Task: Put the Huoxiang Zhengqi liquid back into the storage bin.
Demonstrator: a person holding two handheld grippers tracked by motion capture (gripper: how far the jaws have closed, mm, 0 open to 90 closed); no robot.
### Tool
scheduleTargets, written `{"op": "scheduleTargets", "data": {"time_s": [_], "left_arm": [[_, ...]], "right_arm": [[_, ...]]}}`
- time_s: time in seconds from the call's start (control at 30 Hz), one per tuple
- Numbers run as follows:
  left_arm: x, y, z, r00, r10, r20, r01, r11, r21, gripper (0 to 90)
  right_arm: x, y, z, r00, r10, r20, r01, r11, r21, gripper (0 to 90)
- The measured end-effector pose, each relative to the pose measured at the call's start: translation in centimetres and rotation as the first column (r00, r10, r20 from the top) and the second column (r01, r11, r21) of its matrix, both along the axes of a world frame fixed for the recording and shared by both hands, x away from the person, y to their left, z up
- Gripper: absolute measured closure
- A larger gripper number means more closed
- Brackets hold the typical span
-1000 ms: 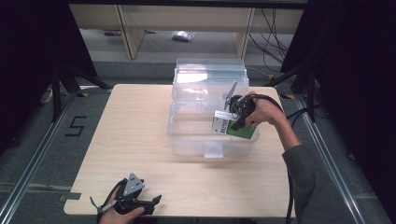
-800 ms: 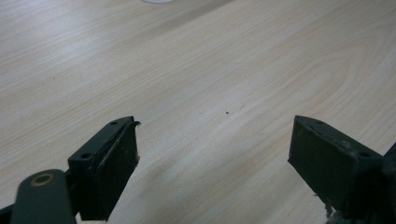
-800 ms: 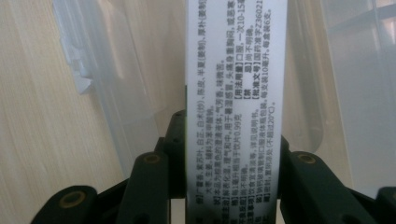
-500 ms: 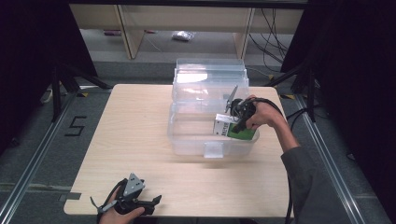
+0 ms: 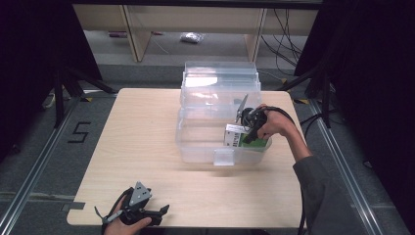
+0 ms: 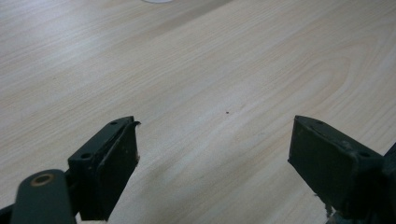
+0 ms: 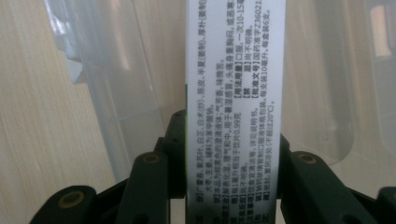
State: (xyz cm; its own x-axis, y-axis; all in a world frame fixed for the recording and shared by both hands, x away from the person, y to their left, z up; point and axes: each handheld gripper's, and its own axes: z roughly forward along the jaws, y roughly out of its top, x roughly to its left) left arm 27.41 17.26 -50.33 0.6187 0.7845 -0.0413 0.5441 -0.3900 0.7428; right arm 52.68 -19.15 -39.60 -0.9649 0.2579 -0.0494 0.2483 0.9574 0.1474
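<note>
A clear plastic bin (image 5: 195, 147) stands on the wooden table (image 5: 132, 127), its lid tilted up at the back. My right gripper (image 5: 244, 137) reaches down into the bin's front right part, shut on a white and green box (image 5: 234, 135). In the right gripper view the box (image 7: 233, 93) shows its white printed side, clamped between the two black jaws, with the bin's clear wall (image 7: 116, 102) behind it. My left gripper (image 5: 164, 211) rests at the table's front left edge. Its jaws stand wide apart over bare wood (image 6: 210, 93), nothing between them.
A latch tab (image 5: 224, 156) sticks out from the bin's front wall. Wooden shelving (image 5: 195, 19) stands beyond the table. Dark stands and cables flank both sides. The person's right forearm (image 5: 313, 181) crosses the table's right front corner.
My right gripper has sunk a little deeper into the bin with the box. The left gripper has stayed where it was.
</note>
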Motion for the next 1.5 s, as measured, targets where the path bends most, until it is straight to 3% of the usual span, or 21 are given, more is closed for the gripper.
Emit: {"op": "scheduleTargets", "data": {"time_s": [0.27, 0.3, 0.37, 0.4, 0.47, 0.6, 0.7, 0.73, 0.77, 0.8, 0.93, 0.97, 1.07, 1.1, 1.13, 1.4, 1.5], "left_arm": [[0.0, 0.0, -0.1, 1.0000, 0.006, -0.002, -0.006, 1.0000, -0.004, 15.0], [0.0, 0.0, -0.1, 1.0000, 0.004, -0.002, -0.004, 1.0000, -0.003, 15.0], [0.0, 0.1, 0.0, 0.9998, -0.018, -0.010, 0.018, 0.9998, 0.008, 15.0], [0.0, -0.1, -0.1, 1.0000, 0.002, -0.002, -0.003, 0.9998, -0.018, 15.0], [0.0, -0.1, -0.1, 1.0000, 0.008, -0.001, -0.008, 0.9999, -0.009, 15.0], [-0.1, -0.2, -0.1, 1.0000, 0.006, -0.006, -0.006, 0.9997, -0.023, 15.0], [0.0, 0.0, -0.1, 0.9998, -0.016, -0.010, 0.016, 0.9999, 0.003, 15.0], [0.0, -0.2, -0.2, 1.0000, 0.003, -0.005, -0.003, 0.9998, -0.020, 15.0], [0.0, -0.2, -0.2, 1.0000, 0.004, -0.005, -0.004, 0.9998, -0.019, 15.0], [0.0, -0.2, -0.2, 1.0000, 0.001, -0.006, -0.002, 0.9998, -0.018, 15.0], [0.1, -0.1, -0.2, 0.9999, 0.012, -0.008, -0.012, 0.9999, -0.006, 15.0], [0.1, -0.1, -0.2, 0.9999, 0.013, -0.005, -0.013, 0.9999, -0.007, 15.0], [0.0, -0.1, -0.1, 0.9999, 0.005, -0.012, -0.005, 0.9999, -0.012, 15.0], [0.0, -0.1, -0.1, 0.9999, 0.006, -0.011, -0.007, 0.9999, -0.014, 15.0], [0.0, -0.1, -0.1, 0.9999, 0.005, -0.009, -0.006, 0.9998, -0.017, 15.0], [0.0, -0.1, -0.1, 0.9999, 0.009, -0.005, -0.009, 0.9998, -0.019, 15.0], [0.0, -0.1, -0.1, 1.0000, 0.007, -0.006, -0.007, 0.9998, -0.019, 15.0]], "right_arm": [[0.2, 0.1, -0.9, 0.9999, -0.010, -0.014, 0.009, 0.999, -0.030, 64.0], [0.3, 0.2, -0.9, 0.9998, 0.013, -0.016, -0.014, 0.999, -0.035, 63.9], [0.2, 0.3, -1.0, 0.9997, -0.005, -0.023, 0.004, 0.999, -0.048, 63.5], [0.2, 0.4, -1.0, 0.9998, 0.000, -0.021, -0.001, 0.999, -0.047, 63.4], [0.2, 0.4, -0.9, 0.9997, -0.004, -0.023, 0.002, 0.999, -0.048, 62.7], [0.1, 0.1, -0.3, 0.9995, -0.015, -0.029, 0.014, 1.000, -0.019, 61.0], [-0.3, -0.1, 0.7, 0.9994, -0.030, -0.015, 0.030, 0.999, 0.020, 58.2], [-0.3, -0.2, 1.0, 0.9998, -0.019, -0.009, 0.019, 0.999, 0.035, 57.1], [-0.5, -0.3, 1.2, 0.9988, -0.047, -0.012, 0.047, 0.998, 0.037, 56.5], [-0.5, -0.3, 1.5, 0.9991, -0.037, -0.019, 0.038, 0.998, 0.040, 56.0], [-0.8, -0.8, 2.1, 0.9971, -0.071, 0.027, 0.069, 0.996, 0.054, 53.1], [-1.2, -0.9, 2.4, 0.9963, -0.086, 0.011, 0.085, 0.993, 0.079, 51.6], [-1.3, -1.0, 2.7, 0.9966, -0.080, 0.020, 0.078, 0.992, 0.094, 50.2], [-1.6, -1.0, 2.8, 0.9935, -0.112, 0.018, 0.110, 0.988, 0.106, 49.1], [-1.4, -1.0, 2.9, 0.9954, -0.091, 0.031, 0.087, 0.990, 0.115, 48.5], [-1.8, -1.1, 3.4, 0.9937, -0.102, 0.046, 0.095, 0.985, 0.144, 44.0], [-1.9, -1.1, 3.5, 0.9904, -0.129, 0.050, 0.121, 0.982, 0.143, 43.7]]}}
